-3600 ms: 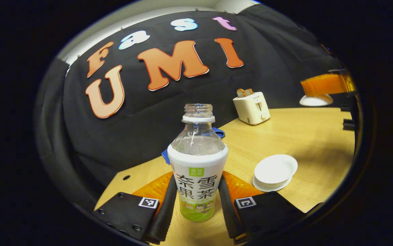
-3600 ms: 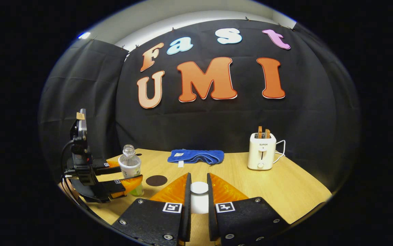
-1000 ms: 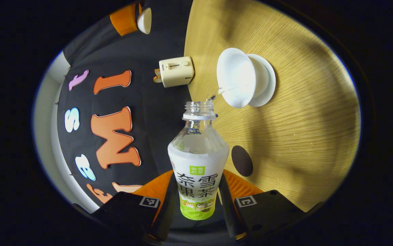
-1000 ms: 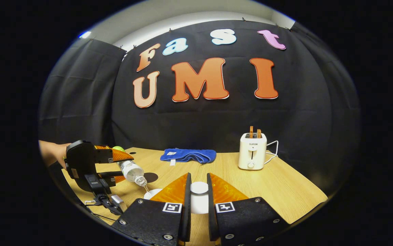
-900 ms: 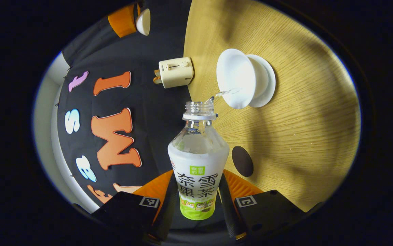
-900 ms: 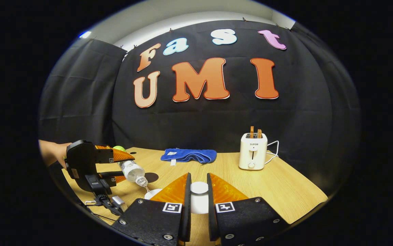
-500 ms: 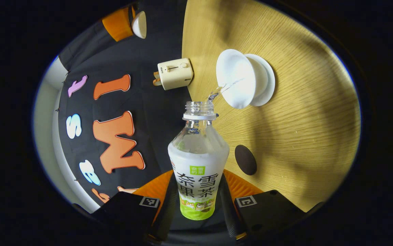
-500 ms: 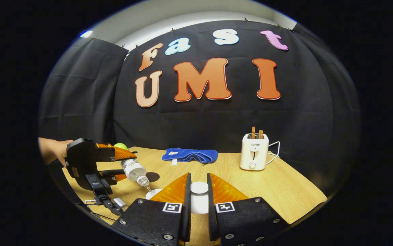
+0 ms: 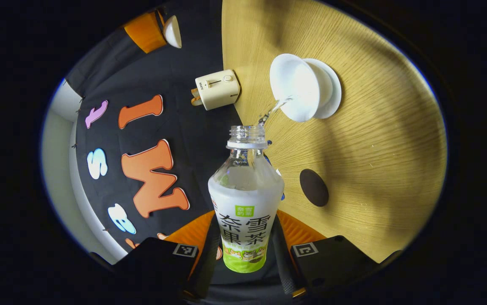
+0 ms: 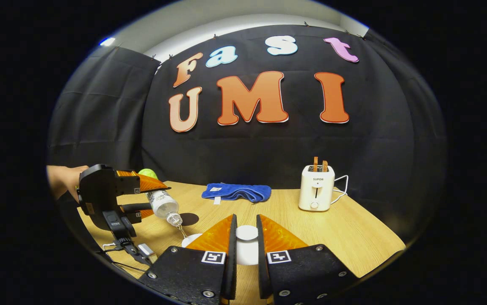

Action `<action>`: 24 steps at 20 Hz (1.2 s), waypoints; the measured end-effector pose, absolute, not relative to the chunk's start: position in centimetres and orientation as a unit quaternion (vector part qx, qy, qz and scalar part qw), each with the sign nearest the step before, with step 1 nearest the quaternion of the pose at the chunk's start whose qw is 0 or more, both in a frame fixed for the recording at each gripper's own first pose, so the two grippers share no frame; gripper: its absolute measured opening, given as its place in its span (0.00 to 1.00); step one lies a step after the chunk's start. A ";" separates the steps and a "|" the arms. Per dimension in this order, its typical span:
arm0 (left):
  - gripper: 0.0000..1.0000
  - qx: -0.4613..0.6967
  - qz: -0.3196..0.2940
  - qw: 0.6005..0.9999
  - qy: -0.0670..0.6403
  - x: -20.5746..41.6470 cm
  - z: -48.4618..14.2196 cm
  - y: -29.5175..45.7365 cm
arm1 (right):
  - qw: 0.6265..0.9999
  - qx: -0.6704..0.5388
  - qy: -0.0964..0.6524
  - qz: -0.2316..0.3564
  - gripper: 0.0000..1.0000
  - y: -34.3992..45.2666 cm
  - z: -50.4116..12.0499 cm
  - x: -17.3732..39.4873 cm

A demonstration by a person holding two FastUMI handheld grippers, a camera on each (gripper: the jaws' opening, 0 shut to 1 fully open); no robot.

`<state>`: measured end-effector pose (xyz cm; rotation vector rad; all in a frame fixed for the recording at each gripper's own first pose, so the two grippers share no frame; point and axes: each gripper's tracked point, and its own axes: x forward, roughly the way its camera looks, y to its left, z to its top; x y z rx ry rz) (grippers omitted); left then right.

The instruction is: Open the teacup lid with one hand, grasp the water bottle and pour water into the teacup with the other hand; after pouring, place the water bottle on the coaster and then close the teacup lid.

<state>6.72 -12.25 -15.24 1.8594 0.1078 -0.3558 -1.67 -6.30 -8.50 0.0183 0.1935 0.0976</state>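
My left gripper (image 9: pixel 244 237) is shut on the labelled clear water bottle (image 9: pixel 245 199), which is tipped over with its open mouth toward the white teacup (image 9: pixel 294 91). A thin stream of water (image 9: pixel 272 111) runs from the mouth into the cup, which stands on its white saucer (image 9: pixel 331 91). The dark round coaster (image 9: pixel 314 187) lies bare on the table beside the bottle. In the right gripper view, my right gripper (image 10: pixel 246 228) is shut on the white teacup lid (image 10: pixel 247 233), held above the table. There the tilted bottle (image 10: pixel 164 205) pours at the left, and the teacup (image 10: pixel 190 240) is half hidden behind my finger.
A cream toaster (image 10: pixel 316 187) with toast stands at the back right of the wooden table (image 10: pixel 353 237). A blue towel (image 10: pixel 237 192) lies at the back middle. A hand (image 10: pixel 63 180) holds the left gripper (image 10: pixel 152 199) at the left, with cables hanging under it.
The bottle went from upright on the table to tipped over the teacup. In the last second it tilted a little more while water kept running. The right gripper stayed still with the lid.
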 end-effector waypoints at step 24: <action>0.65 0.848 -0.132 0.512 0.023 7.1 -12.6 -13.0 | 0.992 -0.004 0.103 0.068 0.21 -4.6 -8.6 -1.0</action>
